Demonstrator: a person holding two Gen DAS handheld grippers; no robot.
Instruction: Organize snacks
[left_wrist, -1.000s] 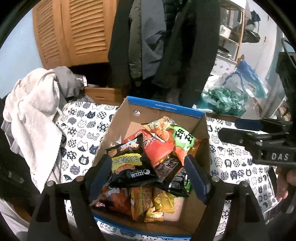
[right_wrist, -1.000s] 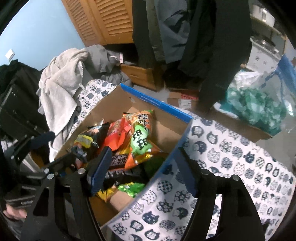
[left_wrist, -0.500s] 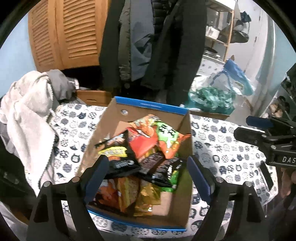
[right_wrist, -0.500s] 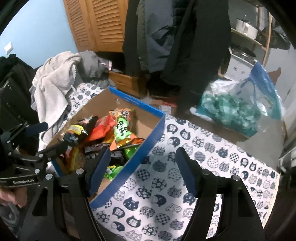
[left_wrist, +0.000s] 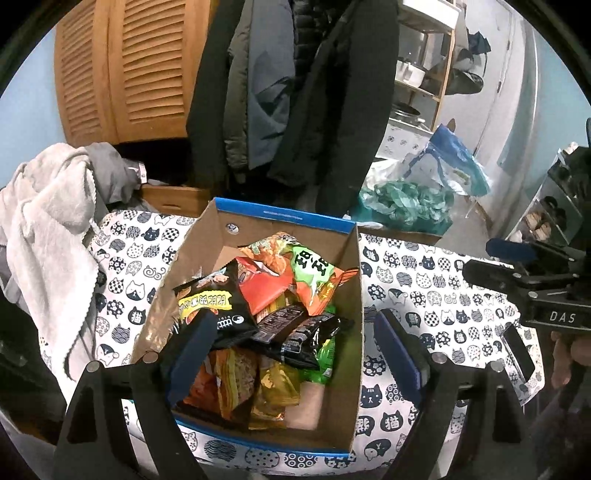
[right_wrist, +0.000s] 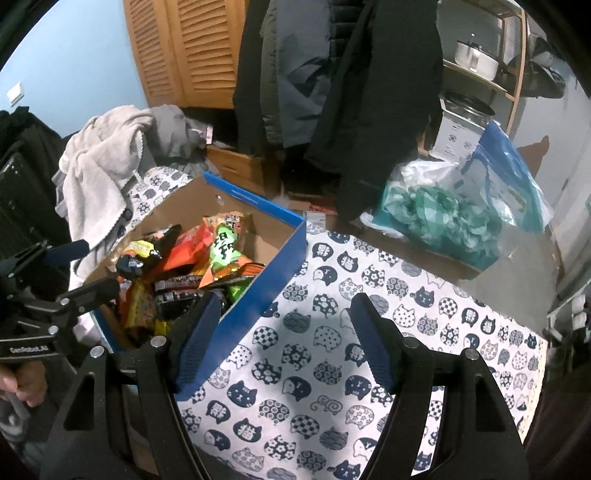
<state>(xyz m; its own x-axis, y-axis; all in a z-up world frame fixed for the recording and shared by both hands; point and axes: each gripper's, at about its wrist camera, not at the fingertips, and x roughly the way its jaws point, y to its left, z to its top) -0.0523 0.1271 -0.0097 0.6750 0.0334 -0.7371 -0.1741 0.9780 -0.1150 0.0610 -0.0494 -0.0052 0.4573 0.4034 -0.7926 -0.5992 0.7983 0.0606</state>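
1. A cardboard box with a blue rim sits on the table's cat-print cloth, and everything else here is best placed against it.
2. Snack packets fill the box in a loose heap: a black packet with yellow lettering lies toward its left wall, an orange-red packet near the middle, and a green-and-orange packet leans toward the right wall.
3. Dark wrapped bars lie across the middle of the pile, with yellow and orange packets beneath them at the box's near end.
4. The left gripper hangs above the near end of the box, its two blue pads spread wide with nothing between them but the view down onto the snacks.
5. The right gripper is off the box's right side, over the cloth; its fingers are also spread wide and hold nothing, the left pad sitting in line with the blue side wall.
6. A pale towel is draped to the left of the box.
7. Behind the box hang dark coats, and beyond its far right corner sits a bag of teal material.
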